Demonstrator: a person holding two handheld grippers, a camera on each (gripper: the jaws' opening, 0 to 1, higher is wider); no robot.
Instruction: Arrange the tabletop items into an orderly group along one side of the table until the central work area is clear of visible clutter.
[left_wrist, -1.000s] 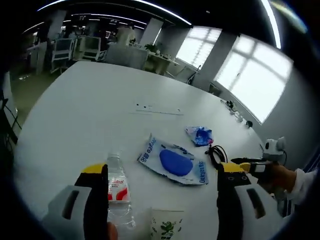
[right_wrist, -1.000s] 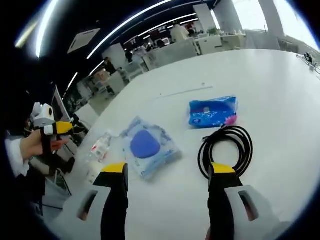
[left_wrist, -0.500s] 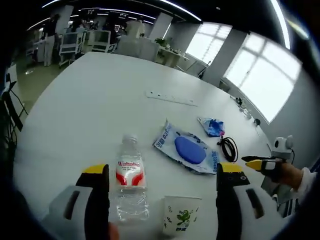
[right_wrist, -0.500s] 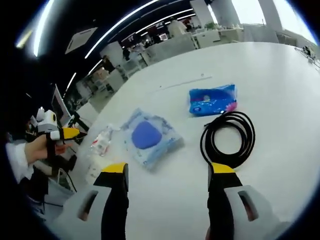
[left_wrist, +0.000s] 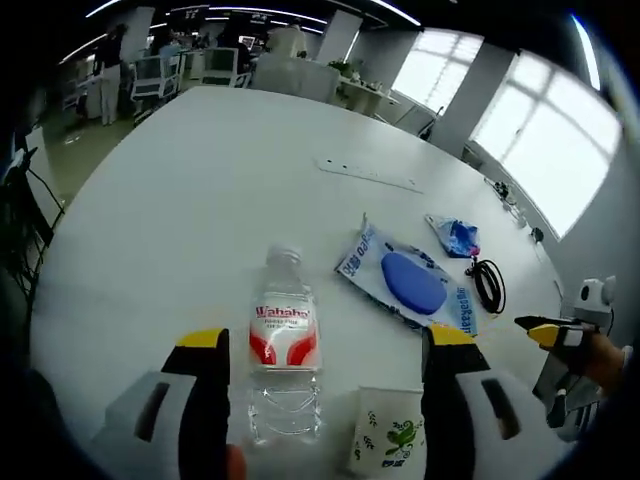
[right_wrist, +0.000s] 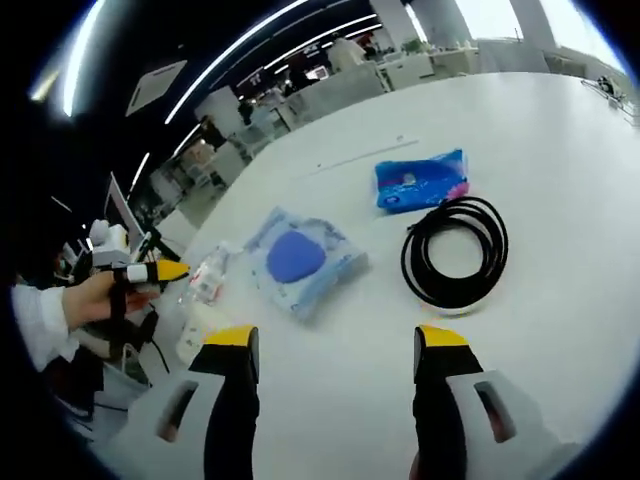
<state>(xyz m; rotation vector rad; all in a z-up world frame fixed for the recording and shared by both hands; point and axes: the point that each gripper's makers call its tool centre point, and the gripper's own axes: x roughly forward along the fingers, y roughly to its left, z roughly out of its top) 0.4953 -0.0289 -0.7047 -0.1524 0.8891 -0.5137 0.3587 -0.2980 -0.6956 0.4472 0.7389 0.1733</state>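
We see a wide white table (left_wrist: 180, 200) with the items gathered toward one part of it. Largest on it is a clear packet (left_wrist: 405, 285) holding a blue oval pad; in the right gripper view the same packet (right_wrist: 300, 262) lies left of a black cable (right_wrist: 455, 252) wound in a loop. Just past the cable sits a blue pouch (right_wrist: 420, 180), near it but apart as far as we can tell. In the left gripper view, the cable (left_wrist: 490, 285) and pouch (left_wrist: 455, 236) lie beyond the packet.

A bottle (left_wrist: 285, 350) with a red label lies on its side between the jaws of our left gripper (left_wrist: 322, 350), cap pointing away. A paper cup (left_wrist: 390, 440) with green print stands just beside it.

The left gripper is spread wide and grips nothing. Our right gripper (right_wrist: 335, 345) is likewise wide apart and empty, over bare table short of the cable.
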